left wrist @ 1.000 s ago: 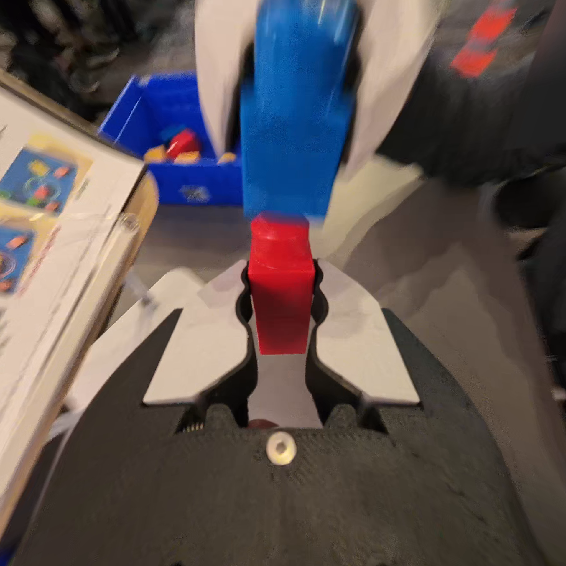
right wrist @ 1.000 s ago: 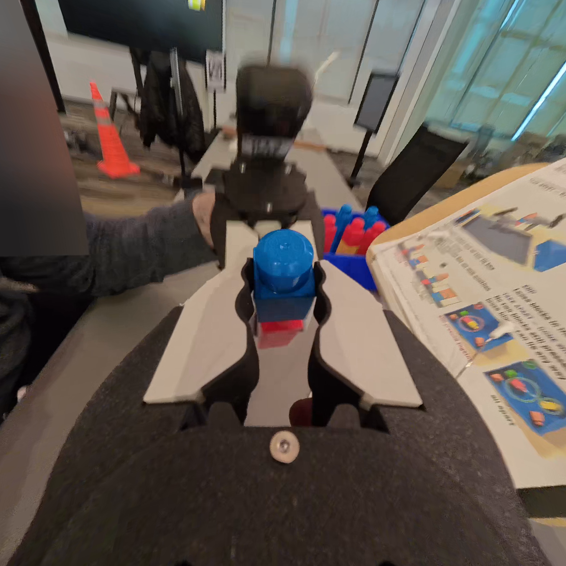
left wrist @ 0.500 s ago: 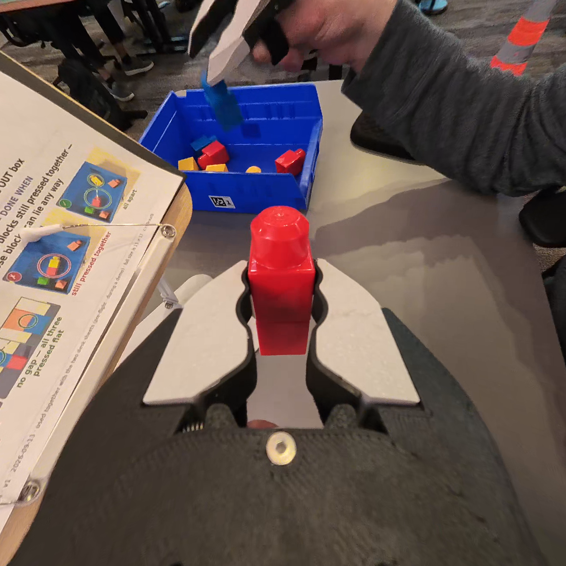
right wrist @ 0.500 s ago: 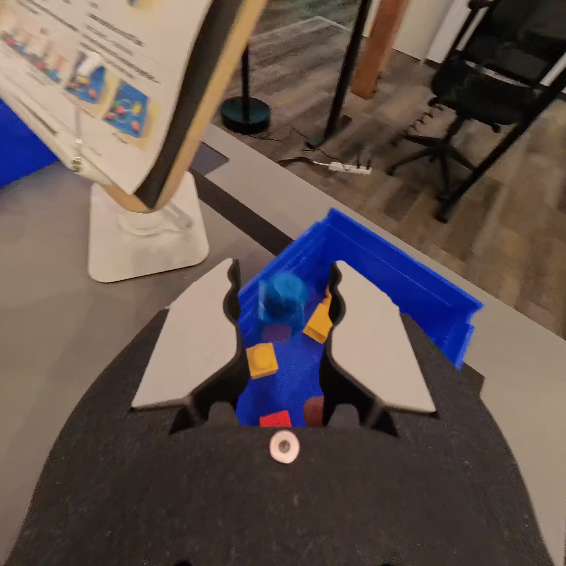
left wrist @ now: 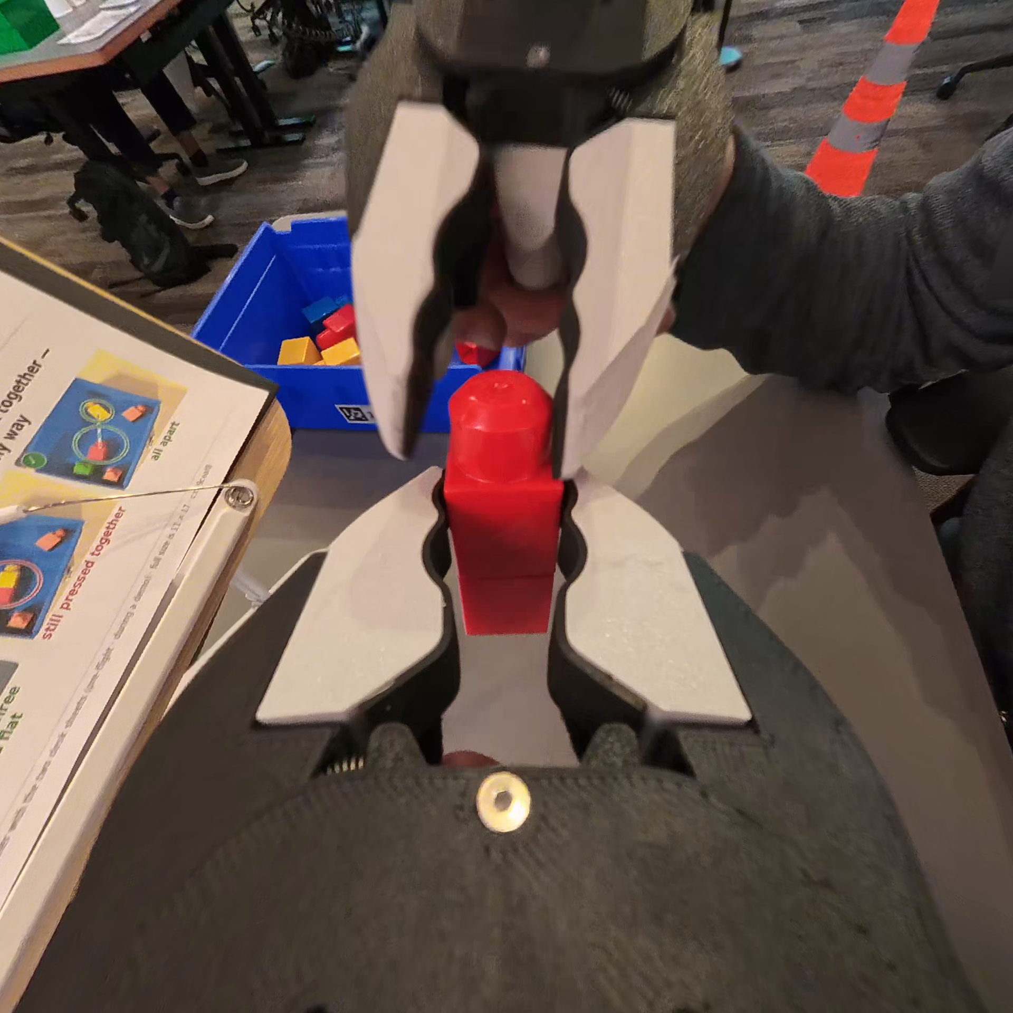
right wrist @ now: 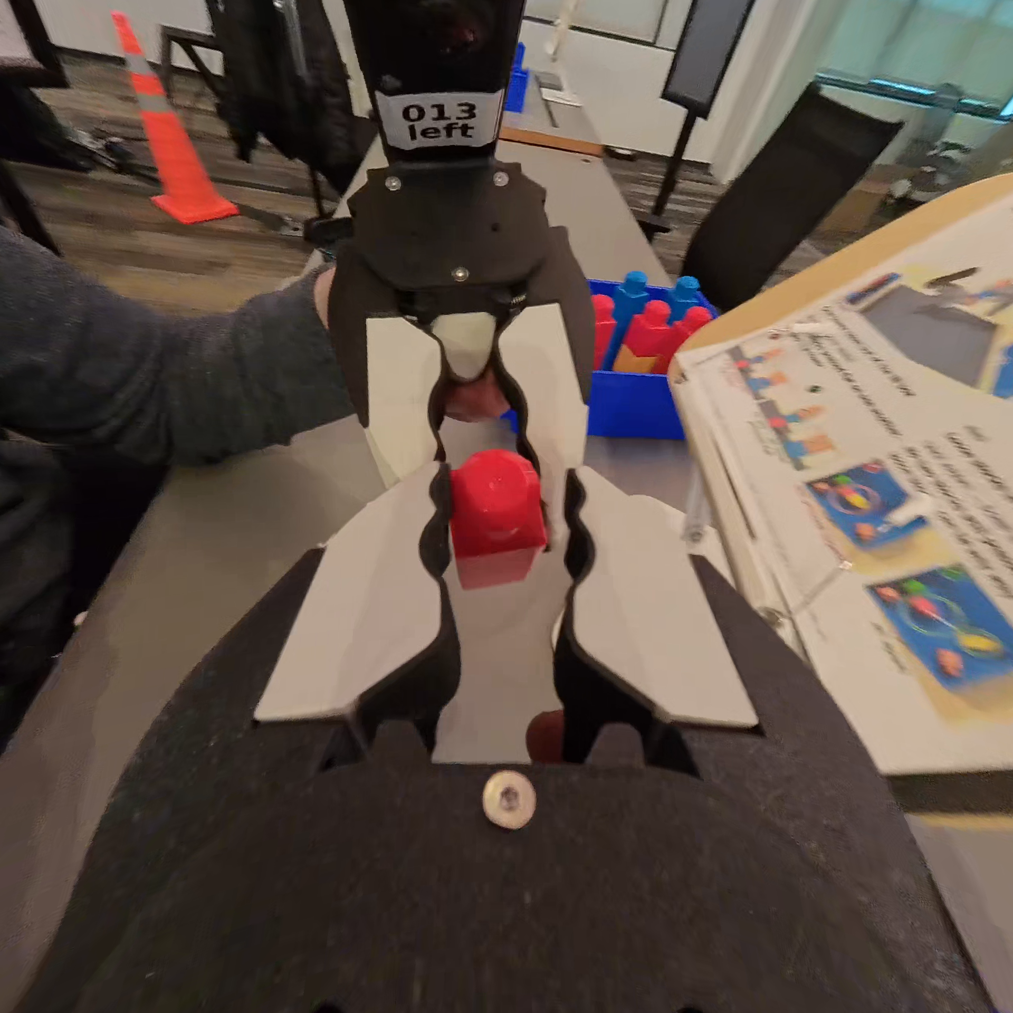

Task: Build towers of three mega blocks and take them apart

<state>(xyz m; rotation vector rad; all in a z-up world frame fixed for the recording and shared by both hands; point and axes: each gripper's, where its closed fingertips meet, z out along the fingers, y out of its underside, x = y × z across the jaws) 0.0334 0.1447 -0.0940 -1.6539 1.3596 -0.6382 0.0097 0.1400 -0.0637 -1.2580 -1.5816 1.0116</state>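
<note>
My left gripper is shut on a red block stack, held over the grey table with its stud pointing forward; a seam crosses the red body. My right gripper faces it, fingers on either side of the red stud. One fingertip stands clear of the stud and the other lies close against it, so the right gripper is open. In the right wrist view the red block sits between my right gripper's tips, with a gap at the pads, and the left gripper holds it from the far side.
A blue bin with loose yellow, red and blue blocks stands behind. Another blue bin holds upright red and blue pieces. An instruction board stands at the left, also seen in the right wrist view. An orange cone is on the floor. Both grippers' tips are close together, under 4 cm apart.
My right gripper pulled the blue block off the red stack, let it go over the blue bin, then came back around the red stud with its jaws narrowing. My left gripper kept its hold.
</note>
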